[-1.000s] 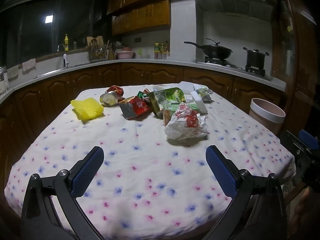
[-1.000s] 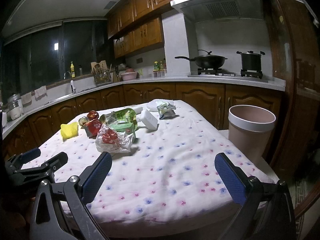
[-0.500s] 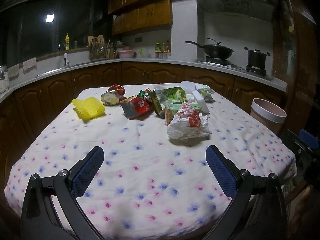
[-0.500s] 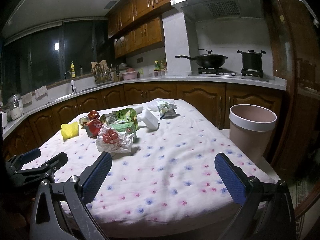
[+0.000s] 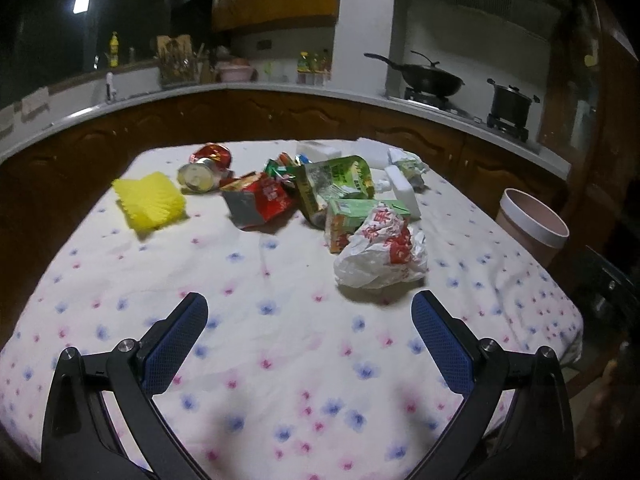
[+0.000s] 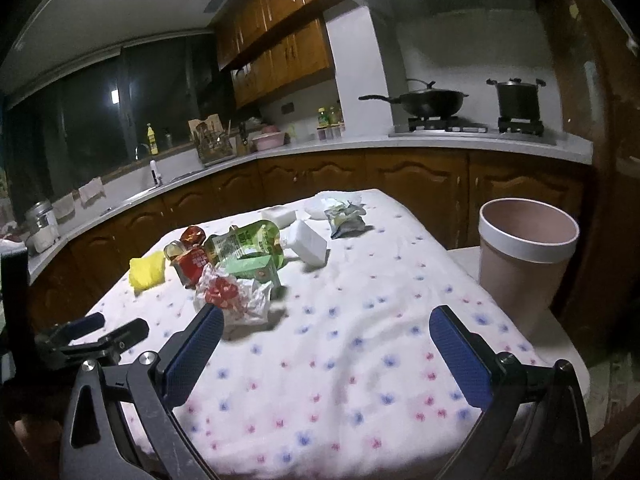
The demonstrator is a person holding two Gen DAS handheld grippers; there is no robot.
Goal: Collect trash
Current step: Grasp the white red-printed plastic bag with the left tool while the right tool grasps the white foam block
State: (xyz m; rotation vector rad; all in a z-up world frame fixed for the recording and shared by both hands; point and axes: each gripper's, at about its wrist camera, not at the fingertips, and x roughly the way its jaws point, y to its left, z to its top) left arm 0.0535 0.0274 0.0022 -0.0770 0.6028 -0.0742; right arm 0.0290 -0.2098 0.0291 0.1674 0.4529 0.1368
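Trash lies in a heap on the flowered tablecloth (image 5: 280, 340): a crumpled white and red plastic bag (image 5: 382, 254), a green carton (image 5: 356, 216), a green pouch (image 5: 336, 184), a red wrapper (image 5: 260, 202), a tin can (image 5: 198, 176) and a yellow sponge-like piece (image 5: 148, 200). My left gripper (image 5: 310, 344) is open and empty, low over the cloth, just short of the bag. My right gripper (image 6: 326, 354) is open and empty; the bag (image 6: 230, 298) lies by its left finger. The pink bin (image 6: 526, 264) stands right of the table.
A white block (image 6: 308, 242) and a crumpled wrapper (image 6: 346, 216) lie at the table's far end. Counters run behind, with a wok (image 6: 428, 102) and pot (image 6: 518, 98) on the stove. The left gripper shows in the right wrist view (image 6: 94, 332).
Both grippers have moved forward and lower toward the trash heap; the bag now looms closer. Both stay open.
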